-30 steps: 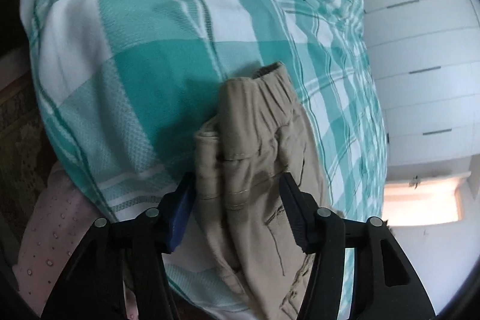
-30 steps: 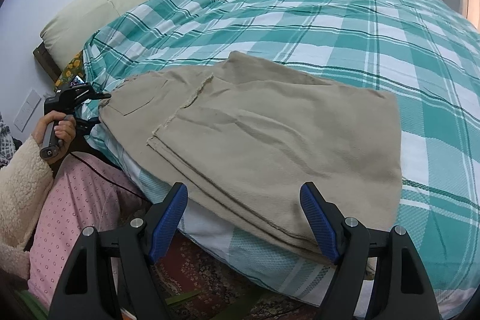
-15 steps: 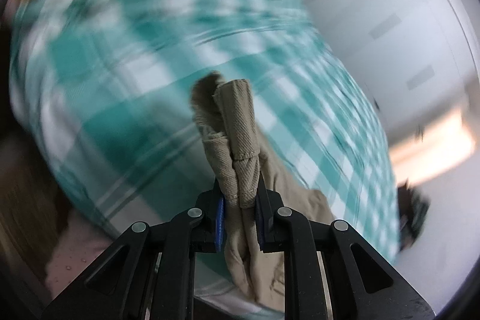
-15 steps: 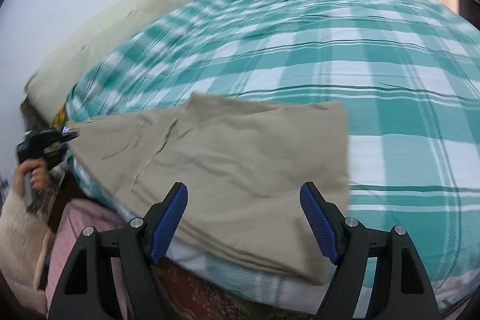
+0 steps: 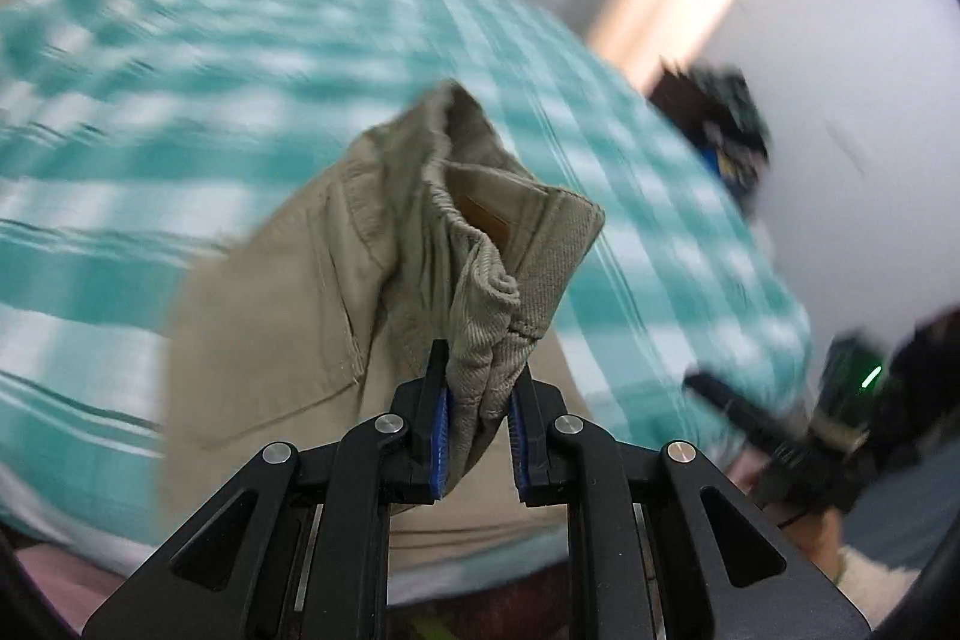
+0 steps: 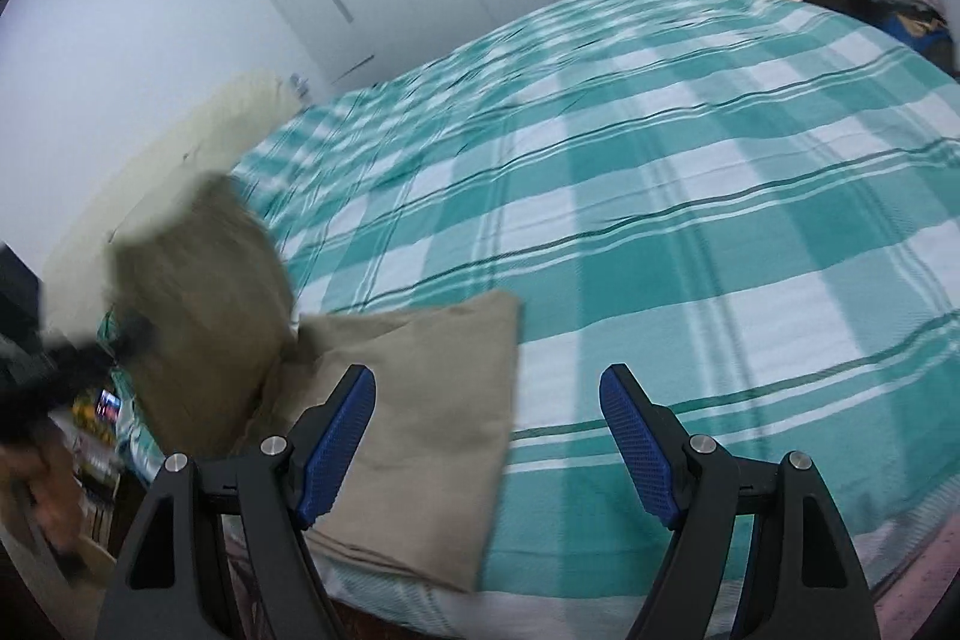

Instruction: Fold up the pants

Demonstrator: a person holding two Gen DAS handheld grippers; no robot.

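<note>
- Left wrist view: the left gripper [image 5: 478,418] is seen clamped on the bunched waistband of the tan pants [image 5: 336,292], raised above the checked bedspread [image 5: 108,112].
- Right wrist view: the right gripper [image 6: 487,436] is held with jaws apart and nothing between them; the pants [image 6: 414,400] are seen lying at the bed's near edge, one end lifted at left.

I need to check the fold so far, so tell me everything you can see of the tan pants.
The tan pants look like twill or fine corduroy, with a gathered elastic waistband and a stitched pocket. The left gripper is shut on the bunched waistband corner and holds that end raised off the checked bedspread. The rest lies flat in layers near the bed's edge. The right gripper is open, above the flat end, not touching it.
</note>
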